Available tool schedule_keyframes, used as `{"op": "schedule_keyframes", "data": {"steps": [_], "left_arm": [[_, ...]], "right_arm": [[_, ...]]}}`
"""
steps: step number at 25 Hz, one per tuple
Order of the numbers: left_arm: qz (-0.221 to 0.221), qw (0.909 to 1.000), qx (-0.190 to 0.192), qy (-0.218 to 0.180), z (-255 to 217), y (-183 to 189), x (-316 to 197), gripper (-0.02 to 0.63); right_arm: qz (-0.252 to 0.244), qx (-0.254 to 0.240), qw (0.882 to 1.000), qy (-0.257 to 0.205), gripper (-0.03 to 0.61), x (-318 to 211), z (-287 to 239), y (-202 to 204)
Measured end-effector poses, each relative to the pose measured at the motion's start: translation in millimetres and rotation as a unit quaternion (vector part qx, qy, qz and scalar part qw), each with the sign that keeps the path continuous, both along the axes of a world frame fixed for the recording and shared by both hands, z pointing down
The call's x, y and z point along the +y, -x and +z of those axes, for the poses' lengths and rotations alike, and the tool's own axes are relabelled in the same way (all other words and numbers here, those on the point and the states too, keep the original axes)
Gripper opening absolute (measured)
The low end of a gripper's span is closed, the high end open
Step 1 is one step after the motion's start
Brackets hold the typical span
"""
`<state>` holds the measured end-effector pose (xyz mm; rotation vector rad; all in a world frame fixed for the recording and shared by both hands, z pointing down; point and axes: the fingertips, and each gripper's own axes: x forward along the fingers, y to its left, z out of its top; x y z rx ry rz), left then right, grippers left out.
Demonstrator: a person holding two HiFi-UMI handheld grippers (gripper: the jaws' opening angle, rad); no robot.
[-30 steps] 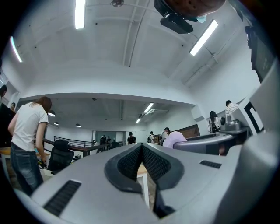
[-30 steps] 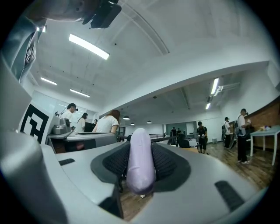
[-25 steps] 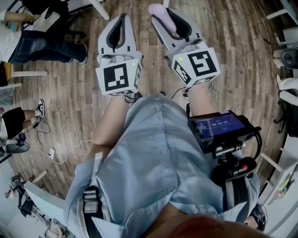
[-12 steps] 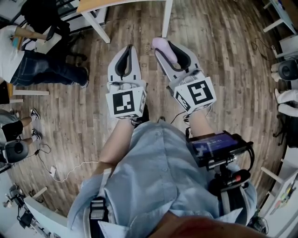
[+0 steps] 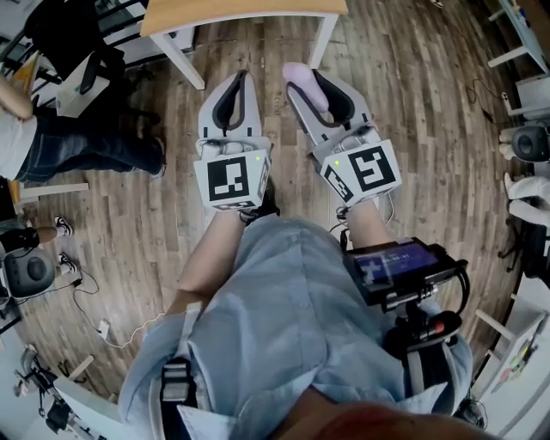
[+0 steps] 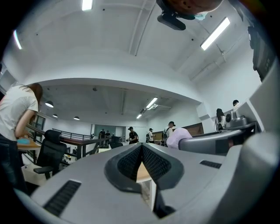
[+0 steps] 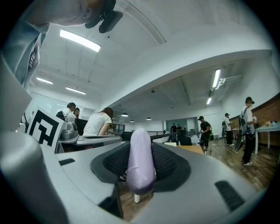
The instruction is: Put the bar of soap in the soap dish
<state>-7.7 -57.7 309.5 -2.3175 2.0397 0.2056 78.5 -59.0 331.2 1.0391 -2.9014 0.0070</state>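
The lilac bar of soap (image 5: 302,82) stands on edge between the pads of my right gripper (image 5: 309,86), which is shut on it above the wooden floor. In the right gripper view the soap (image 7: 140,164) fills the gap between the black pads, and the right gripper (image 7: 141,153) points level. My left gripper (image 5: 238,82) is beside it on the left, shut, with nothing in it. In the left gripper view the tips of the left gripper (image 6: 141,149) meet. No soap dish shows in any view.
A wooden table (image 5: 245,13) with white legs (image 5: 322,39) stands just ahead of both grippers. A seated person (image 5: 77,146) is at the left, with a white cable (image 5: 112,318) on the floor. A screen device (image 5: 400,266) hangs at my right hip. Several people stand far off.
Both grippers have come closer to the wooden table, whose top now shows at the upper edge. The soap stays in the right grip. The left jaws stay together.
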Motion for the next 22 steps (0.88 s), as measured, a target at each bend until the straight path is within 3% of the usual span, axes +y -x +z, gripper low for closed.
{"op": "schedule_keyframes", "data": {"steps": [16, 22], "left_arm": [[0.015, 0.9994, -0.009, -0.03, -27.4, 16.0, -28.4, 0.009], [0.014, 0.9998, -0.01, -0.014, -8.8, 19.7, -114.2, 0.009]], "right_arm": [[0.009, -0.01, 0.998, -0.056, 0.163, -41.8, -48.1, 18.1], [0.01, -0.002, 0.999, -0.038, 0.161, -122.7, -26.6, 21.5]]}}
